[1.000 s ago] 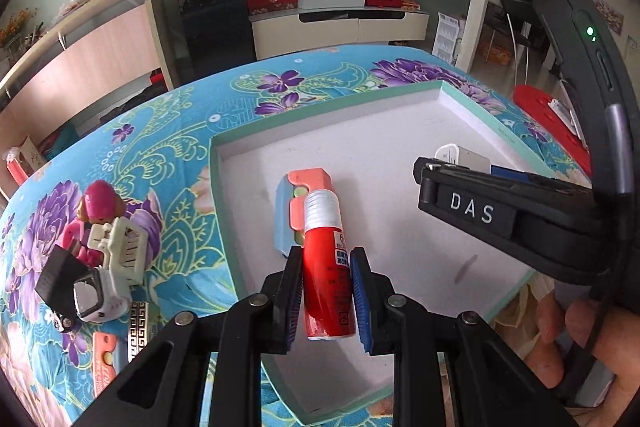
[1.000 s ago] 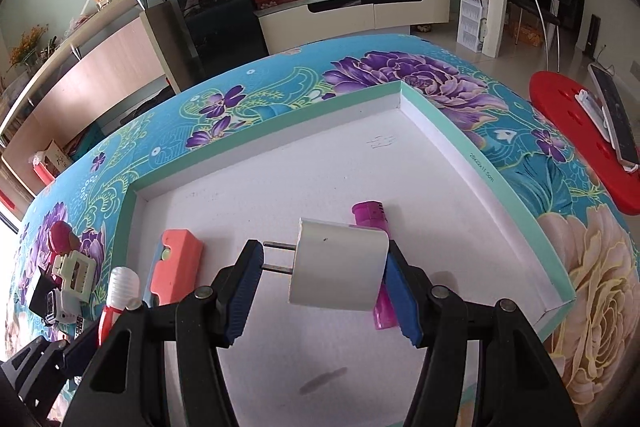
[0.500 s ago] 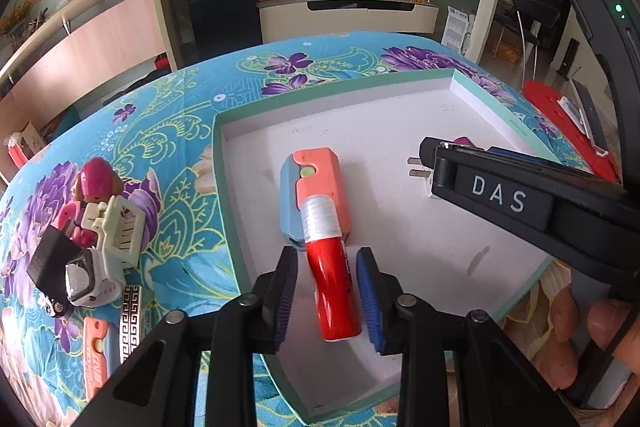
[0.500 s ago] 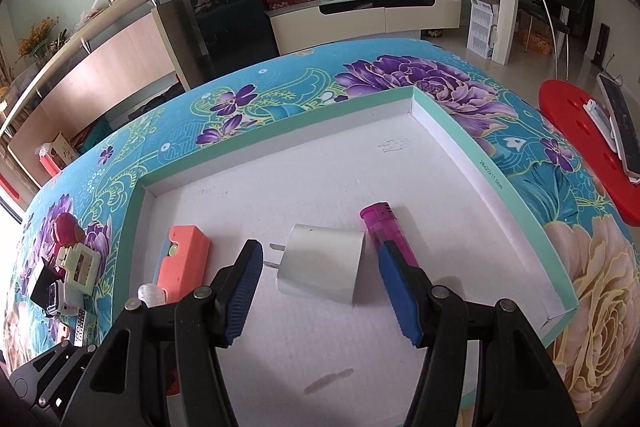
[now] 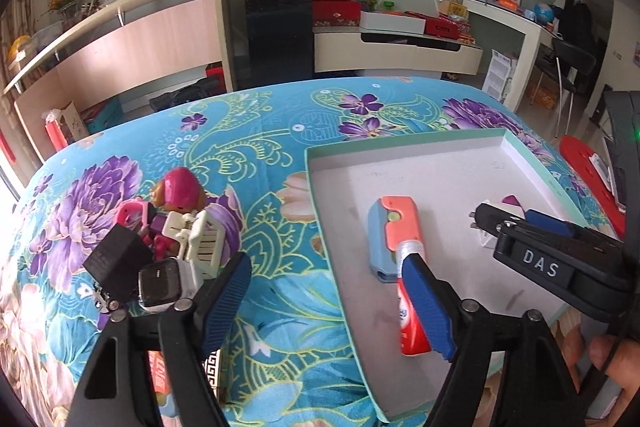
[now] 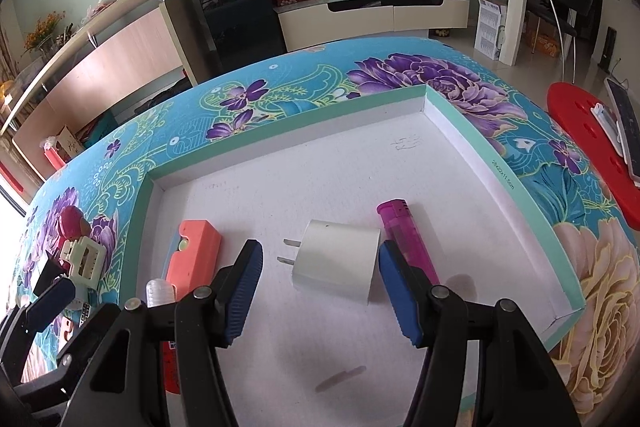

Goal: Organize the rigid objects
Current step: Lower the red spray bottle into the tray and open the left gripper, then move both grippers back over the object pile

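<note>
Sorting small hard stuff into the shallow white cardboard tray [image 5: 520, 163], pile still waiting on the left.

Left wrist view: left gripper [image 5: 328, 303] empty, jaws opening; the red glue stick [image 5: 412, 323] lies in the tray, lengthwise away, beside its right pad. Right wrist view: right gripper [image 6: 320, 291] spread, empty; one white plug adapter [image 6: 336, 263] just ahead, one pink lighter [image 6: 404, 239] right.

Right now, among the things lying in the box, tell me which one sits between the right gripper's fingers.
The white plug adapter, prongs pointing left. It lies between the right gripper's open fingers, untouched; the pink lighter is outside the right finger, the orange case outside the left.
</note>
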{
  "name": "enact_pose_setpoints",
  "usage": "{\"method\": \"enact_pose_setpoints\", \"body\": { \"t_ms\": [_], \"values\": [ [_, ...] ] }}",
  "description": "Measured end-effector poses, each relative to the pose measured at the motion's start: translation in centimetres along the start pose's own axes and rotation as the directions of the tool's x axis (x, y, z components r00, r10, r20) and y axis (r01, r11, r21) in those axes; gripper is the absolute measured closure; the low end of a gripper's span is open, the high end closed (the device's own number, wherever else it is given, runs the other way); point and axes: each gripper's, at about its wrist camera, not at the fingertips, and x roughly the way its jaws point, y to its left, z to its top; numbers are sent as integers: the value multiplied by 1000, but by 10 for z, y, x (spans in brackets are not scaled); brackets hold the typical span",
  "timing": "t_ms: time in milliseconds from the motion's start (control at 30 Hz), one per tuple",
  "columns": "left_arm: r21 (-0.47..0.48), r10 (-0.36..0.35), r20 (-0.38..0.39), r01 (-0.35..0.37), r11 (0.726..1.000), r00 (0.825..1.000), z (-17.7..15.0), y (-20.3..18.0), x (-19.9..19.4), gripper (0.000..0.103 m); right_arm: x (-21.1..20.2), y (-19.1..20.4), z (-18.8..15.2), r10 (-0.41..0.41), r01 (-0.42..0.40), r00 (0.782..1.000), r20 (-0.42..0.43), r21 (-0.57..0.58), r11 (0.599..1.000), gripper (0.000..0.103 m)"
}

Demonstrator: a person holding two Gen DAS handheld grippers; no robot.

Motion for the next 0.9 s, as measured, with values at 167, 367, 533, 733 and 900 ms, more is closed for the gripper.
{"method": "enact_pose_setpoints", "body": {
  "t_ms": [167,367,533,733,900],
  "values": [
    [-38,46,-3,-46,998,999,-1,11,3,0,2,3,-1,4,-4,1000,-2,-13,1000,25],
    [-54,74,-24,-76,996,997,-2,16,7,0,3,0,-1,-5,5,1000,-1,1,1000,17],
    [-67,87,-6,-88,994,996,-3,19,6,0,4,-2,-2,-10,10,1000,6,13,1000,17],
    [-90,108,3,-107,990,994,-2,26,6,0,0,-3,0,-21,20,999,34,22,1000,0],
    [-109,114,11,-112,988,993,-2,30,4,0,2,1,-1,-16,15,1000,26,5,1000,0]
  ]
}}
